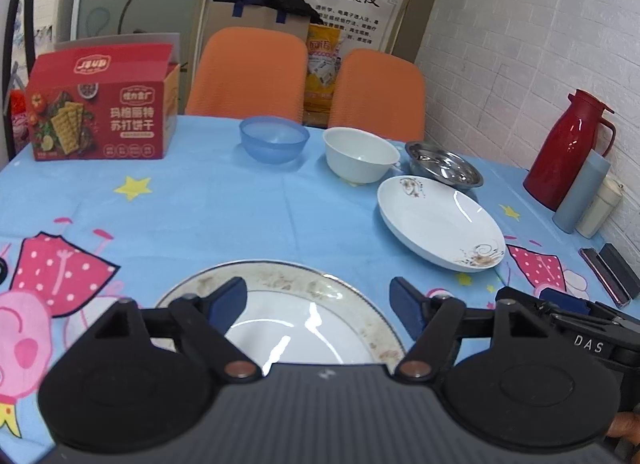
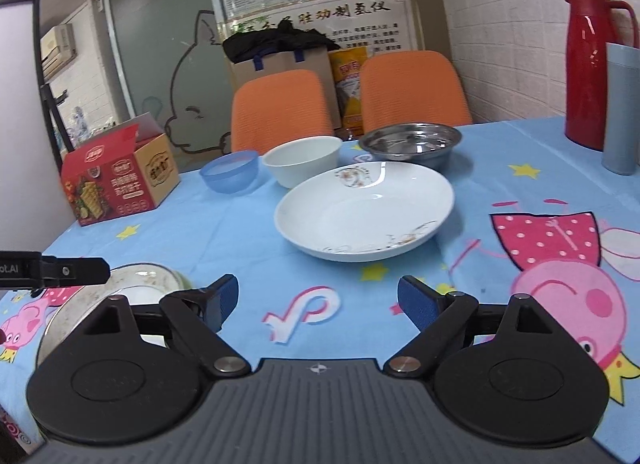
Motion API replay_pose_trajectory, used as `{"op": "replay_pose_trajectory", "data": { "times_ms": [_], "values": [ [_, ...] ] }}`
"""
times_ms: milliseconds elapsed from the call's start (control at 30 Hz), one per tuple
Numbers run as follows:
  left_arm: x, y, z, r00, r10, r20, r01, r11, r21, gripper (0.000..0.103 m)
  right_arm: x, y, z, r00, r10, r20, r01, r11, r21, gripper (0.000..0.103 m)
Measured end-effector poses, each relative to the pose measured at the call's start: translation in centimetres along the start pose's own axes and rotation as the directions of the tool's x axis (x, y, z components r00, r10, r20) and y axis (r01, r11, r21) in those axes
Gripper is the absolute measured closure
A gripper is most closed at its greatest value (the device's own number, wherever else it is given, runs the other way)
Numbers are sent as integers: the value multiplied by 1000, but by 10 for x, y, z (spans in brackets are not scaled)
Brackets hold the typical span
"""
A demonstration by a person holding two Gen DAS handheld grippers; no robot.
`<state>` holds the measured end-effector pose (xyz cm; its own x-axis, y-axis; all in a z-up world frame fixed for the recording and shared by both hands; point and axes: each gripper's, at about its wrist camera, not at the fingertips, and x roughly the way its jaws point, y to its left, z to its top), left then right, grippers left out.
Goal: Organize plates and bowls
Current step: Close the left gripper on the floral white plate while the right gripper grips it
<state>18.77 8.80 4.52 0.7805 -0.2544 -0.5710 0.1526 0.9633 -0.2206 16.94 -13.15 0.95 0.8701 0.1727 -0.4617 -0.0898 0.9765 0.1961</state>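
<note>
A patterned-rim plate (image 1: 296, 284) lies on the table at the near edge; my left gripper (image 1: 318, 304) is open above its near part, empty. The plate also shows in the right wrist view (image 2: 132, 280), low left. My right gripper (image 2: 318, 300) is open and empty over the tablecloth, short of a white deep plate (image 2: 364, 209), which also shows in the left wrist view (image 1: 436, 219). Behind stand a white bowl (image 1: 358, 157), a blue plastic bowl (image 1: 274, 137) and a steel bowl (image 1: 444, 165), all upright and apart or nearly touching.
A red cracker box (image 1: 100, 103) stands at the far left. A red thermos (image 1: 568, 147), a grey-blue cup (image 1: 580, 195) and a small white bottle (image 1: 600, 207) stand by the right wall. Dark flat items (image 1: 612, 274) lie nearby. Two orange chairs (image 1: 248, 71) stand behind the table.
</note>
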Motion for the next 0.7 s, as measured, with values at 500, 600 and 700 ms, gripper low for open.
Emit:
{"op": "replay_pose_trajectory", "data": {
  "times_ms": [500,600,700],
  "values": [
    [119,-56,68,977,-126,-174,128,992,-2,28,47,-60,43,997,-52,-62,50,999,-21,0],
    [150,-61,77,966,-128,-223,125,992,-26,29,69,-66,54,995,-52,-87,51,998,-23,0],
    [177,-65,79,955,-121,-271,114,993,-39,30,91,-71,59,991,-53,-126,50,998,-29,0]
  ]
}}
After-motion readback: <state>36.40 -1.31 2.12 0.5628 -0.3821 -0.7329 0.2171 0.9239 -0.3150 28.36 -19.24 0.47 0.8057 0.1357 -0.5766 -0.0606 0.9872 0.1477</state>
